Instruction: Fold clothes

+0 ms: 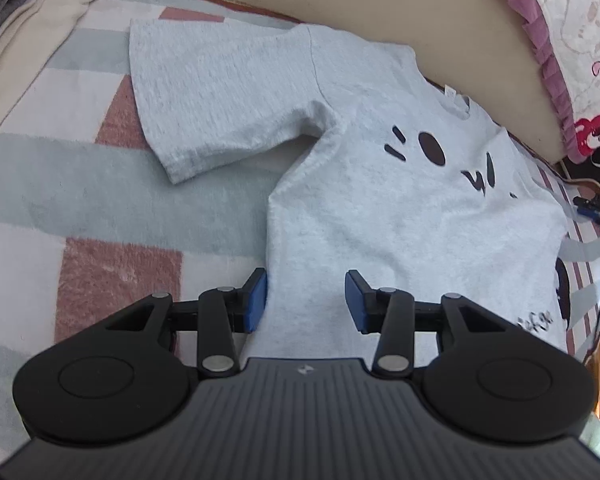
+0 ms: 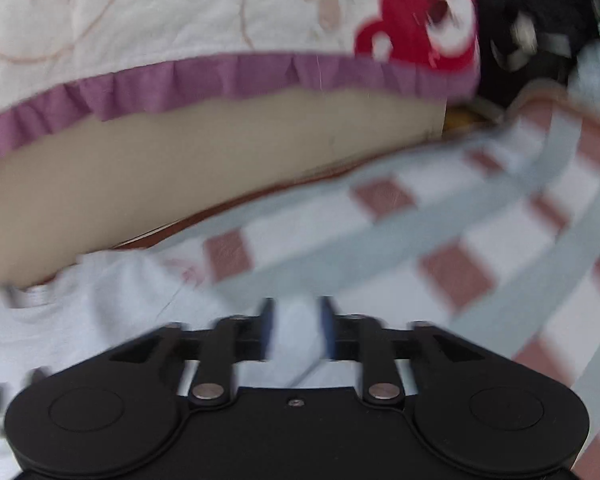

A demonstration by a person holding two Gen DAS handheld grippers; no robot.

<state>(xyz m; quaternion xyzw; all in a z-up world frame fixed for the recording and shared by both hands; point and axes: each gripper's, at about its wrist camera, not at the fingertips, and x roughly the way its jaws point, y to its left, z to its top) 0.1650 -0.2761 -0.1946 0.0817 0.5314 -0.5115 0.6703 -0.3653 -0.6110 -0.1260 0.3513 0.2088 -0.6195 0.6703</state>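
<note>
A light grey T-shirt [image 1: 380, 208] with a dark cartoon-face print lies flat, front up, on a checked blanket [image 1: 100, 200]. Its one visible sleeve [image 1: 204, 92] is spread out to the left. My left gripper [image 1: 306, 304] hovers over the shirt's lower body, near its left edge. Its blue pads [image 1: 256, 304] stand apart with nothing pinched. The right wrist view is blurred. There my right gripper [image 2: 297, 330] has its jaws apart over pale cloth, at the edge of the shirt [image 2: 100, 300]. I see no grip on it.
A beige padded board [image 1: 460, 20] borders the blanket's far side, with a frilled bear-print pillow [image 1: 572, 40] against it. Cream and grey clothes [image 1: 28, 20] are piled at the upper left. Cables and dark clutter [image 1: 596, 208] sit past the right edge.
</note>
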